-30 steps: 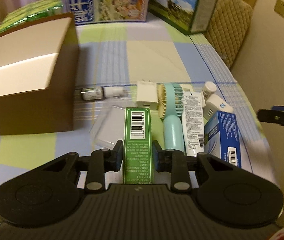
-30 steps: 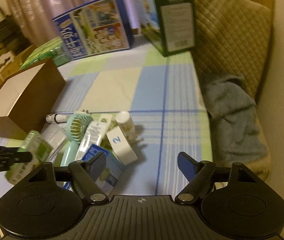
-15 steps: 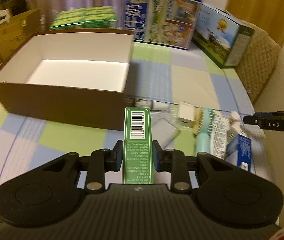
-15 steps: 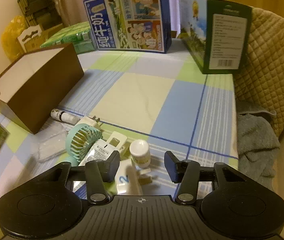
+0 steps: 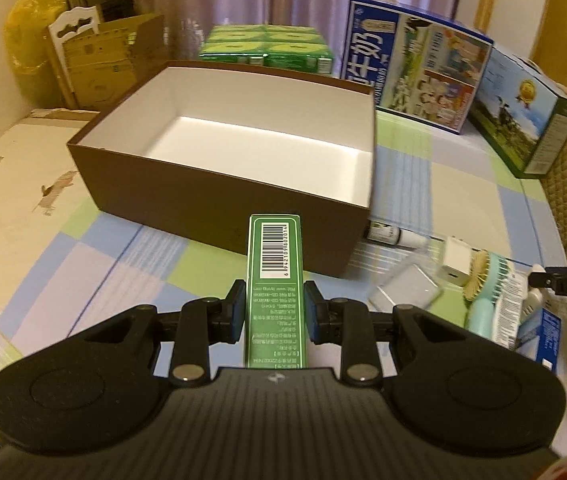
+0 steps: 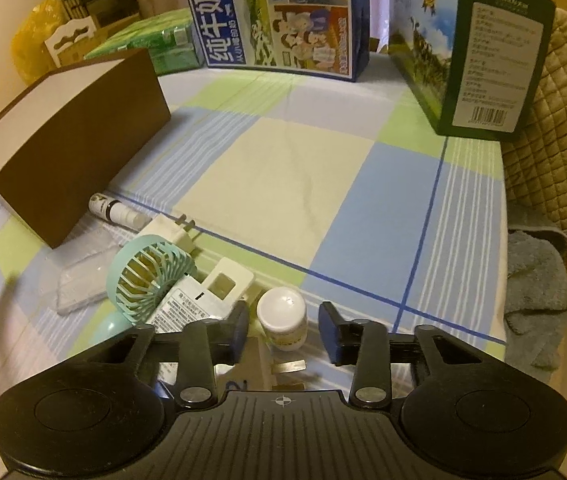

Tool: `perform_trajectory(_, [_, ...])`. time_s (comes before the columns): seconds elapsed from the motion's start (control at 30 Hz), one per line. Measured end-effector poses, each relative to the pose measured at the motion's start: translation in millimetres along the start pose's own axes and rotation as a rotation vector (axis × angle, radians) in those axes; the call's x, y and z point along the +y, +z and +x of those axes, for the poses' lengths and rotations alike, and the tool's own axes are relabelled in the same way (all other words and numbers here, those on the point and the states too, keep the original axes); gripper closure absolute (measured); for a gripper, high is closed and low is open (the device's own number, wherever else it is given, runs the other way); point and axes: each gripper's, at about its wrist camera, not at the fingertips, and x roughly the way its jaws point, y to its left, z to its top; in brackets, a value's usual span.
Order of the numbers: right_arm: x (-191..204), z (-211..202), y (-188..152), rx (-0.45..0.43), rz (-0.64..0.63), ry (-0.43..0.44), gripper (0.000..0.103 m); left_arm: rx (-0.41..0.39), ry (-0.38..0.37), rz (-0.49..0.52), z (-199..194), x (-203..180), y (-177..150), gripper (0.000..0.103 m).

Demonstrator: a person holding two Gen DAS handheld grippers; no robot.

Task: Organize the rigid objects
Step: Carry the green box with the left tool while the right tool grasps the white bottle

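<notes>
So my left gripper (image 5: pixel 273 312) is clamped tight on a long green cardboard carton with a barcode (image 5: pixel 274 280), both pads squeezing its sides. The carton's far end sticks out toward the near wall of the big brown open box with a white inside (image 5: pixel 219 200), sitting in front of that wall, not over the opening. The carton's near end disappears behind the gripper body, so I can't see how long it really is.

My right gripper (image 6: pixel 285 330) is closing in on a small white round-capped bottle with a yellowish label (image 6: pixel 283 318). The bottle sits between the jaws but there's still a gap on both sides, more on the right one, so no contact. Its base is cut off by the gripper's frame.

The rest of the pile lies on the checked blue, green and cream tablecloth (image 6: pixel 283 168) just right of the brown box: a mint-green handheld fan (image 6: pixel 149 280), a white plug adapter (image 6: pixel 177 232) behind it, a flat clear plastic case (image 6: pixel 83 284) that's pretty blurry, a small dark-and-white tube (image 6: pixel 113 210) right up against the box's corner, and a white printed tube or sachet (image 6: pixel 181 308) half under the fan. Something white with metal prongs (image 6: pixel 283 368) sits under my right gripper, mostly hidden, can't tell what it is. In the left view a blue box (image 5: pixel 547 336) is cut off at the pile's edge.
</notes>
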Motion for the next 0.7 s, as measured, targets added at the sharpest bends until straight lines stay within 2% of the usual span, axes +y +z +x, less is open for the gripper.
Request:
perform_trajectory(0.07, [0.5, 1.7, 0.9, 0.001, 0.001, 0.004, 0.078, 0.001, 0.009, -0.006, 0.9, 2.0, -0.2, 0.078])
perform_trajectory(0.17, [2.1, 0.0, 2.3, -0.010, -0.007, -0.002, 0.080, 0.006, 0.015, -0.013, 3.1, 3.4, -0.8, 0.078])
perform_trajectory(0.47, [11.6, -26.2, 15.3, -0.061, -0.015, 0.000, 0.080, 0.006, 0.014, -0.007, 2.2, 4.8, -0.1, 0.078])
perform_trajectory(0.7, [36.8, -58.5, 28.4, -0.106, -0.022, 0.027, 0.080, -0.022, -0.009, 0.021, -6.4, 13.8, 13.6, 0.078])
